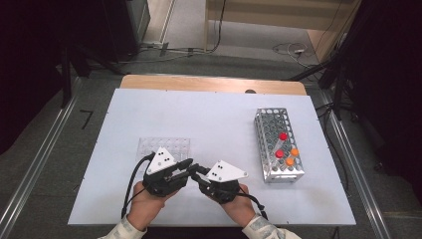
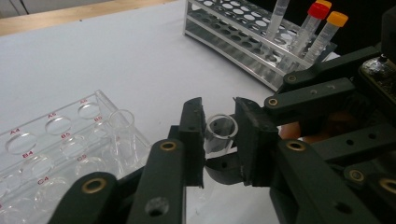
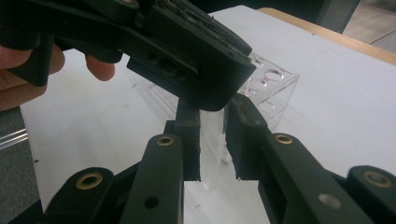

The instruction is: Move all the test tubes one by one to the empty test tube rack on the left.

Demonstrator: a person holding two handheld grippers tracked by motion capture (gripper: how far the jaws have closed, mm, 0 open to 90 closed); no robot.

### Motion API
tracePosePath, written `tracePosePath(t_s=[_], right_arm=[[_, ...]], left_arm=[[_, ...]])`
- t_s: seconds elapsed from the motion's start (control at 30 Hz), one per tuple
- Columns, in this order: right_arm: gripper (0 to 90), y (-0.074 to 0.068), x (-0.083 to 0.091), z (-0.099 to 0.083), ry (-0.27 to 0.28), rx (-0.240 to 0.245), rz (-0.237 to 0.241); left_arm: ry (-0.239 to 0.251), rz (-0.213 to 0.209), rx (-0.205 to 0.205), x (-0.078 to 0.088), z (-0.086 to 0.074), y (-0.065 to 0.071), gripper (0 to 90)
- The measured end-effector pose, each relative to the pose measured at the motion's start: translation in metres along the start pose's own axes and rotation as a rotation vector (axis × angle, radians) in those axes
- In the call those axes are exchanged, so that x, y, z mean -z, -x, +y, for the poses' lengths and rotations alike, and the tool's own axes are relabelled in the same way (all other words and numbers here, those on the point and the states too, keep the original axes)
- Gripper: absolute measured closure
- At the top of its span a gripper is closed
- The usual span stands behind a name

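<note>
A clear, uncapped tube (image 2: 215, 144) stands upright between the two jaws of my left gripper (image 2: 218, 122), which is shut on it just below its open rim. My right gripper (image 3: 212, 140) is shut on the same tube (image 3: 213, 154) lower down. In the right gripper view the left gripper's black body hides the tube's top. In the high view the left gripper (image 1: 188, 164) and the right gripper (image 1: 195, 170) meet tip to tip near the table's front, just in front of the clear plastic rack (image 1: 164, 146).
The clear rack (image 2: 51, 140) has labelled holes, and one clear tube (image 2: 122, 133) stands in it. A metal rack (image 1: 277, 144) at the right holds red- and orange-capped tubes (image 1: 283, 136). The white table surface (image 1: 199, 114) stretches behind both racks.
</note>
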State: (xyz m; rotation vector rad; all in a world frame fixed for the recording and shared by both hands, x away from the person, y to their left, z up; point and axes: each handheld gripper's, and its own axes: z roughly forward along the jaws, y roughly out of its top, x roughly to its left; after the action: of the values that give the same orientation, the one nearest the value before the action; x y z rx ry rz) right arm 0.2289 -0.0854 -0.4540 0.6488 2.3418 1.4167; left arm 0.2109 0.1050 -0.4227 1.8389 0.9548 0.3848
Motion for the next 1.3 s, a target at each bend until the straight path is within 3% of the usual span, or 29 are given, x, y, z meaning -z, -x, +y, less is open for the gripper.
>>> tracePosePath(t_s=[0.23, 0.33, 0.47, 0.9, 1.3], right_arm=[[71.8, 0.0, 0.0, 0.0, -0.007, -0.004, 0.003], [57.5, 0.0, 0.001, 0.001, -0.01, -0.002, 0.021], [47.7, 0.0, 0.006, 0.002, -0.006, -0.002, 0.038], [44.2, 0.009, 0.04, -0.005, 0.003, -0.022, 0.035], [40.6, 0.022, 0.058, -0.011, 0.011, -0.054, 0.002]], left_arm=[[-0.006, 0.004, -0.006, 0.0, 0.0, 0.0, 76.4], [0.0, 0.004, -0.007, 0.002, 0.002, 0.0, 76.5], [0.014, 0.0, 0.004, 0.008, 0.005, -0.003, 76.6], [0.042, -0.012, 0.046, 0.024, 0.014, -0.016, 76.6], [0.081, 0.024, 0.081, 0.041, 0.02, -0.034, 76.6]])
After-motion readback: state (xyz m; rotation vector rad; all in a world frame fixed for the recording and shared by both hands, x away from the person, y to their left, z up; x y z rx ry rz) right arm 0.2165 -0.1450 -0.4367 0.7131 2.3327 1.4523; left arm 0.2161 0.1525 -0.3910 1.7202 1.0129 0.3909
